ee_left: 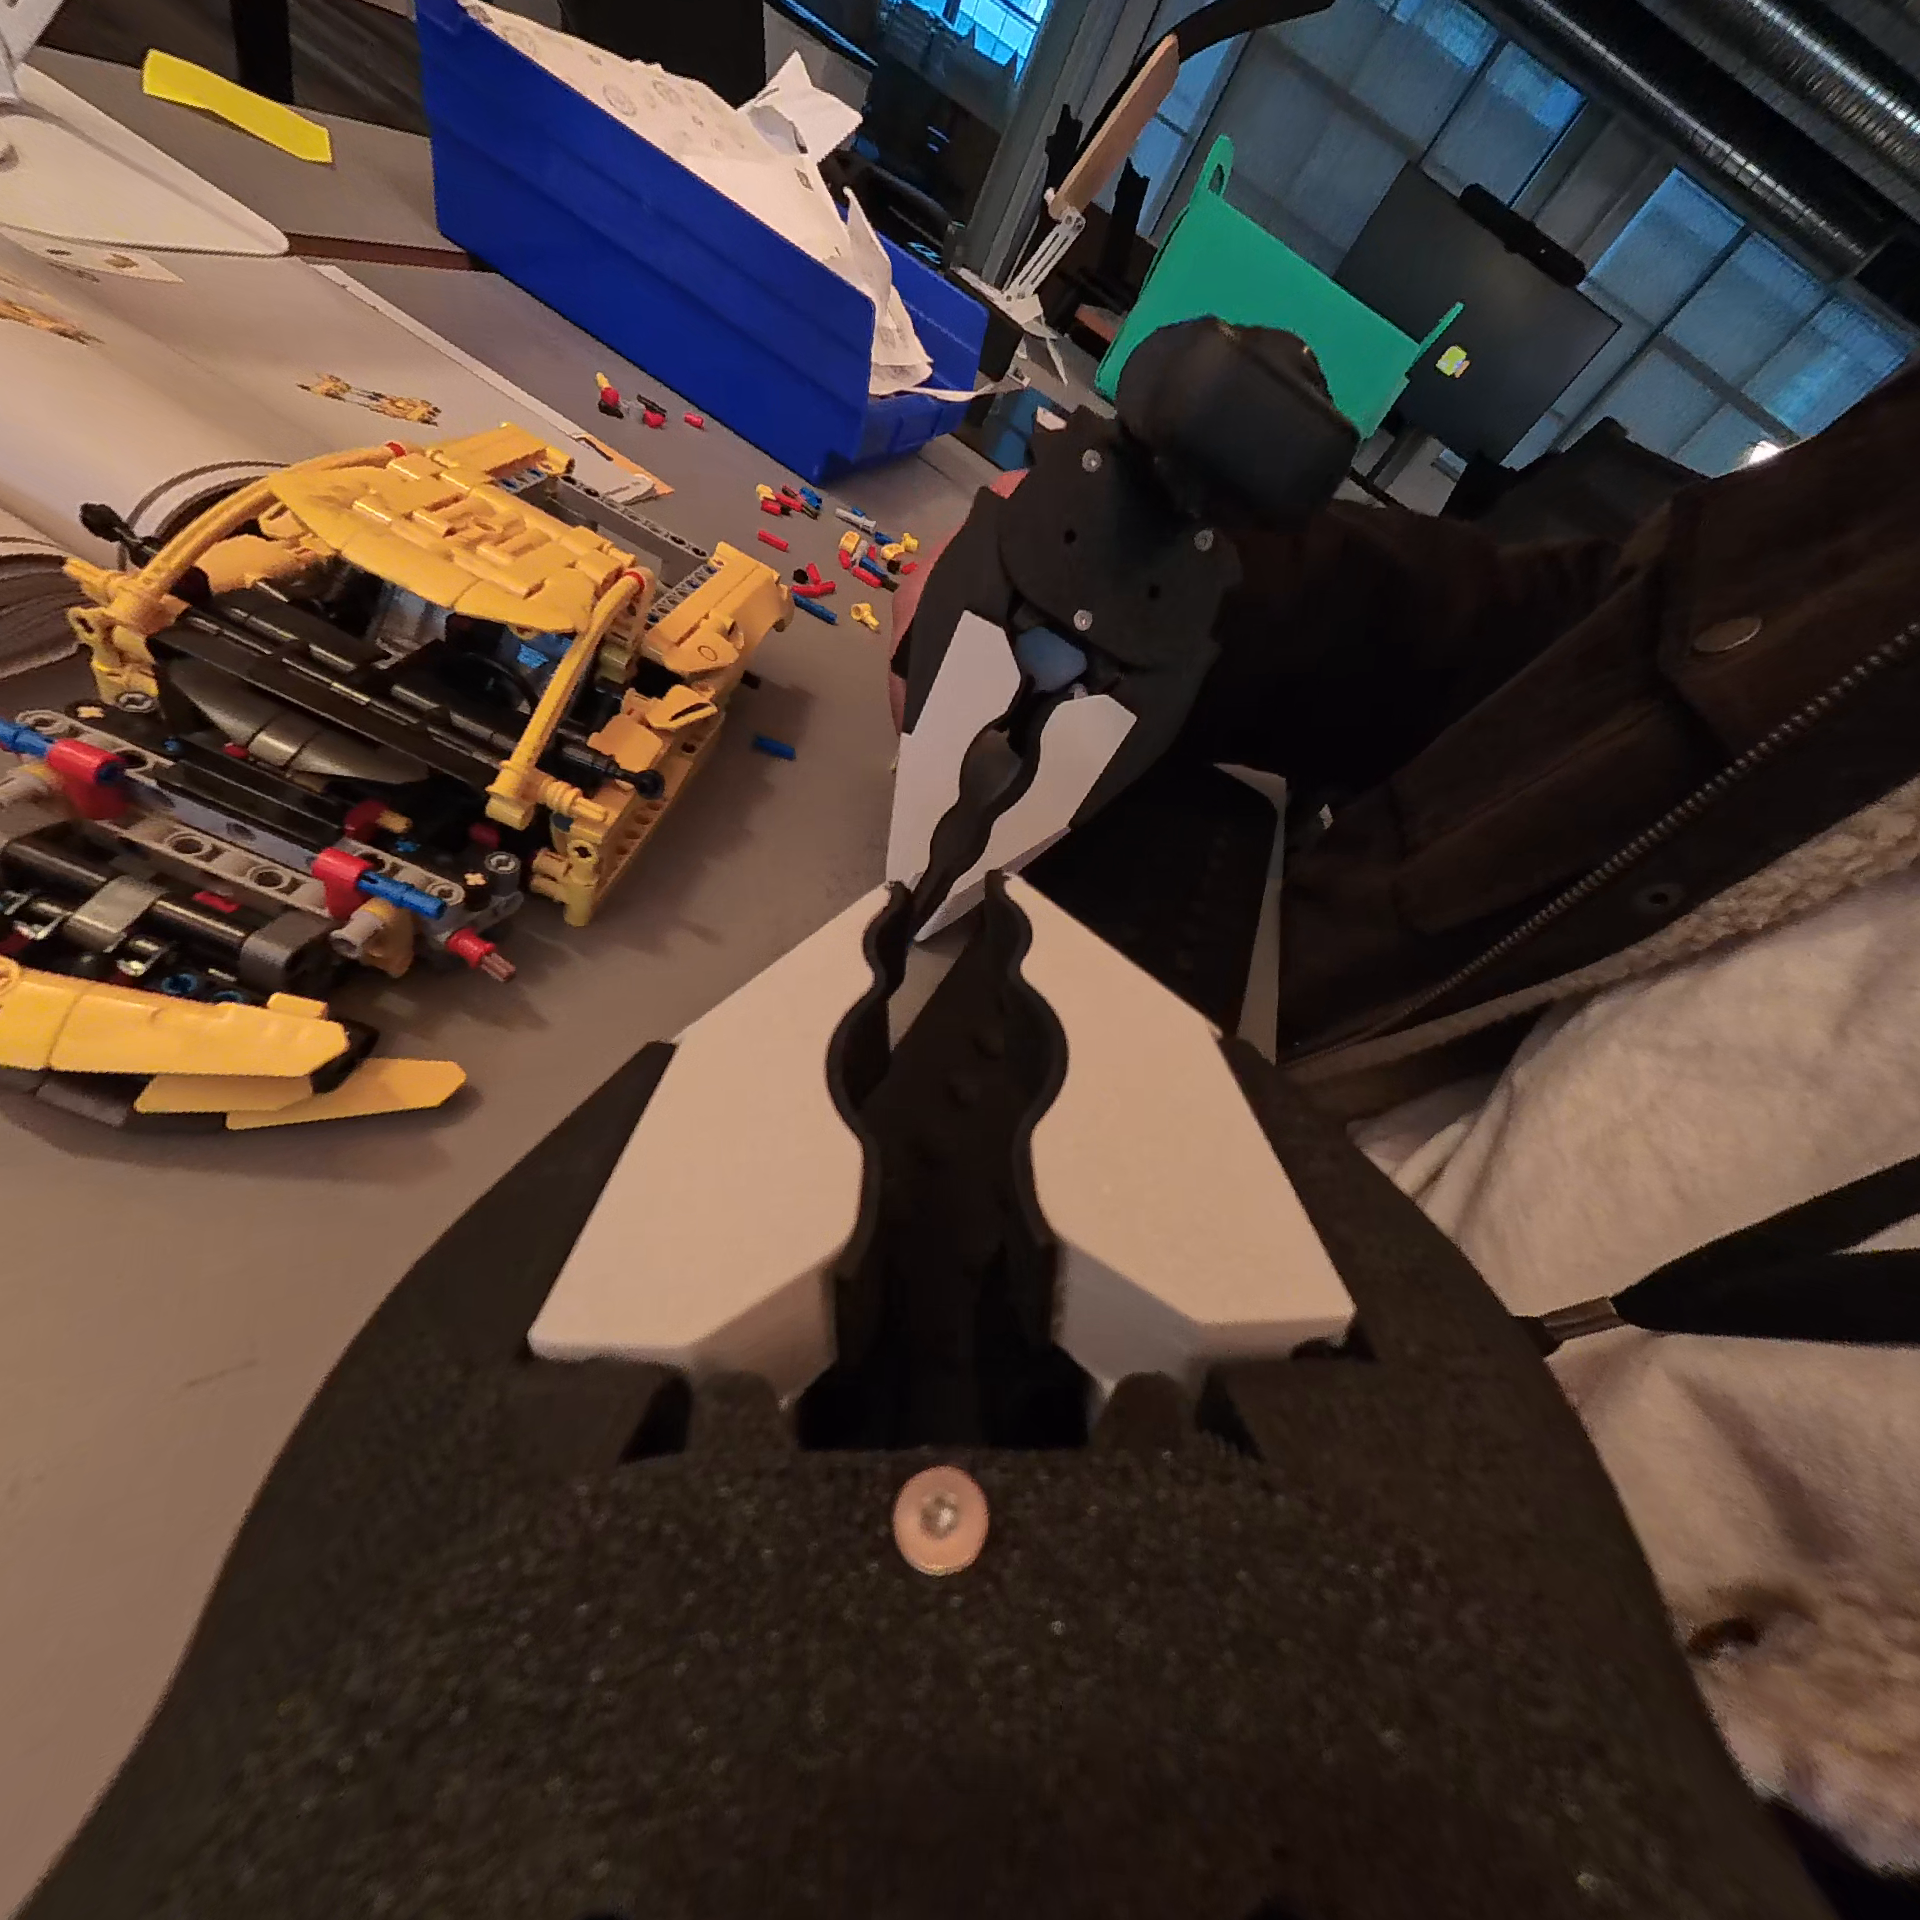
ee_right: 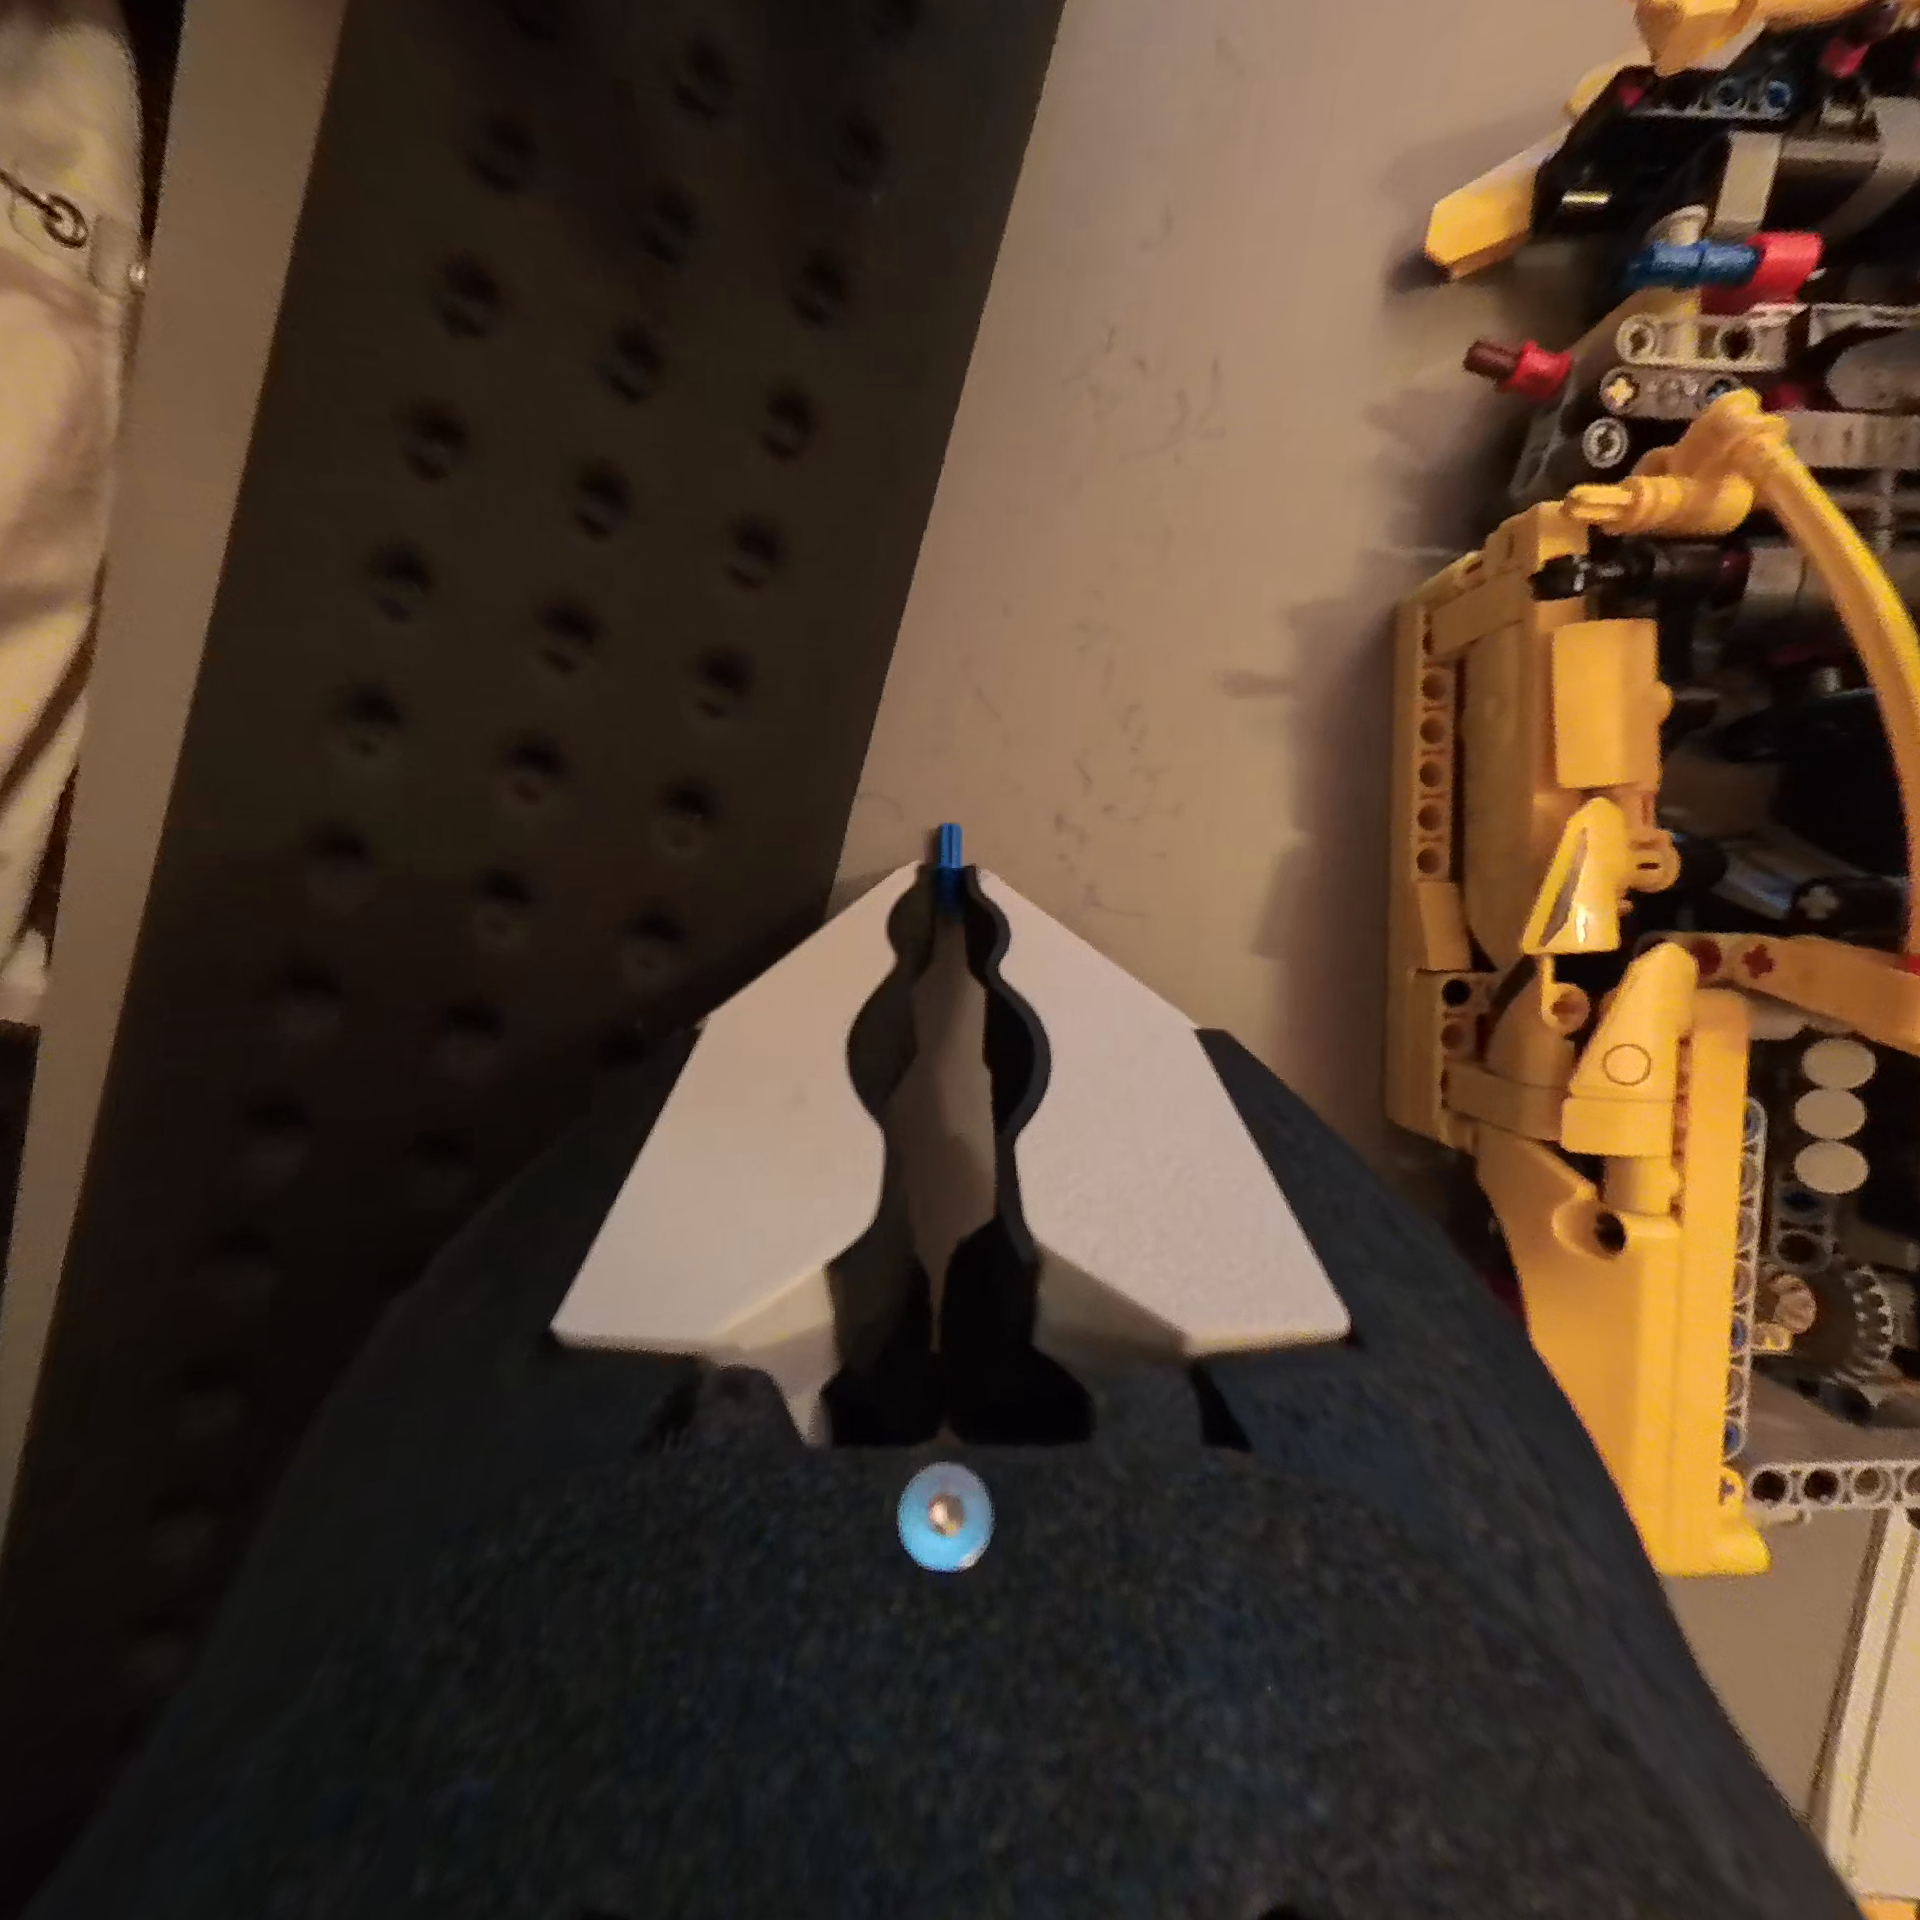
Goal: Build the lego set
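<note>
The right gripper [ee_right: 951, 883] pinches a small blue pin [ee_right: 948, 854] at its very tips, the pin poking out just beyond them. It hangs over bare grey tabletop [ee_right: 1143, 520], beside a long black perforated strip [ee_right: 540, 623]. The left gripper [ee_left: 945, 899] has its fingers drawn narrow with nothing visible between them, its tips almost touching the right gripper's tips. The half-built yellow car [ee_left: 395, 665] sits toward the far left of the tabletop, with loose small parts [ee_left: 842, 551] scattered beyond it near a blue bin [ee_left: 665, 229].

The step in hand looks like carrying the pin to the car. To do it well, keep the squeeze steady, line the pin's axis up with its hole before pushing, and brace the car with the left gripper so it does not slide.
</note>
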